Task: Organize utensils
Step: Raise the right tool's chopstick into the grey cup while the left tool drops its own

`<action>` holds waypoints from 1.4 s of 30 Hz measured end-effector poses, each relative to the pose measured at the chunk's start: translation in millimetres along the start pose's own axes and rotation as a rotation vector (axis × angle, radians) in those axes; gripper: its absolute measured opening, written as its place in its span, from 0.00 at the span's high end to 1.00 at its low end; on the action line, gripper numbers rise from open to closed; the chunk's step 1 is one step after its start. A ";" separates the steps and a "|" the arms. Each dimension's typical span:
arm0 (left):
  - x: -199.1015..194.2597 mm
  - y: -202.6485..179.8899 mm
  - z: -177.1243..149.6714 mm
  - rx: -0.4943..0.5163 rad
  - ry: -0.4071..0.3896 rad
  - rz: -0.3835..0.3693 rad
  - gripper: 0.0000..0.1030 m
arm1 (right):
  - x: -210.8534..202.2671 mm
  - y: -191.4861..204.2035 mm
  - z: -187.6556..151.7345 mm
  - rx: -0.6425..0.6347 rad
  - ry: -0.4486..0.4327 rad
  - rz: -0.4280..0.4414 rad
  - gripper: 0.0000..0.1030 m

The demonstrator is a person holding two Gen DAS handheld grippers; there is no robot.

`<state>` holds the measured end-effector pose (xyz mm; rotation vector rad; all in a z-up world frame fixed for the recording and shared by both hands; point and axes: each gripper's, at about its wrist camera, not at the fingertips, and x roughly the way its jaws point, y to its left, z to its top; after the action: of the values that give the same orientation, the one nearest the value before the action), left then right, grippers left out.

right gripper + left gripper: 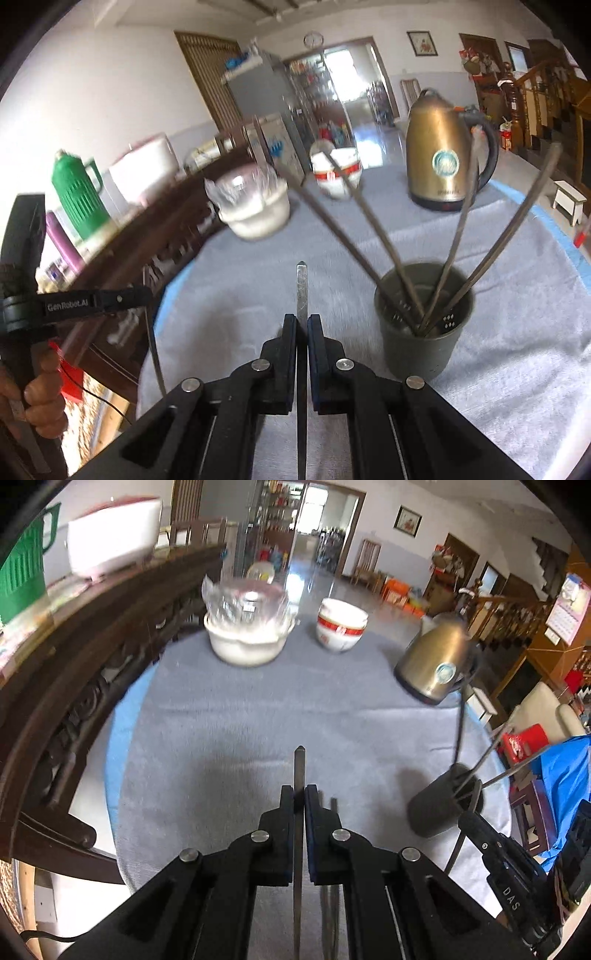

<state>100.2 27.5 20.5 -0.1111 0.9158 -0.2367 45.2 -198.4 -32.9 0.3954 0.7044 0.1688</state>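
You worked in a lived-in home: beyond the gold kettle (445,155) on the worktop (517,332) stood a wooden staircase (535,96), a framed picture (420,43) and a wall clock (313,39).

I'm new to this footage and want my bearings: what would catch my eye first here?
Each gripper is shut on a thin metal utensil poking forward between its fingers: the left gripper and the right gripper. To the right stands a dark utensil holder with four utensils fanned out of it. Farther back on the grey cloth stands a golden kettle.
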 end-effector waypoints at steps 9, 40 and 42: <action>-44.7 -27.0 1.9 0.045 -0.092 -0.025 0.95 | -51.9 -6.5 12.3 0.026 -0.155 0.021 0.94; -98.8 -162.0 47.5 0.141 -0.348 -0.227 0.95 | -130.0 -67.5 74.1 0.178 -0.590 -0.185 0.94; -84.9 -165.5 44.5 0.136 -0.347 -0.232 0.95 | -118.6 -70.9 71.1 0.187 -0.559 -0.199 0.94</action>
<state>60.2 -111.8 145.4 -0.1275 0.5392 -0.4786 4.2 -317.6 58.0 0.5195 0.2032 -0.1949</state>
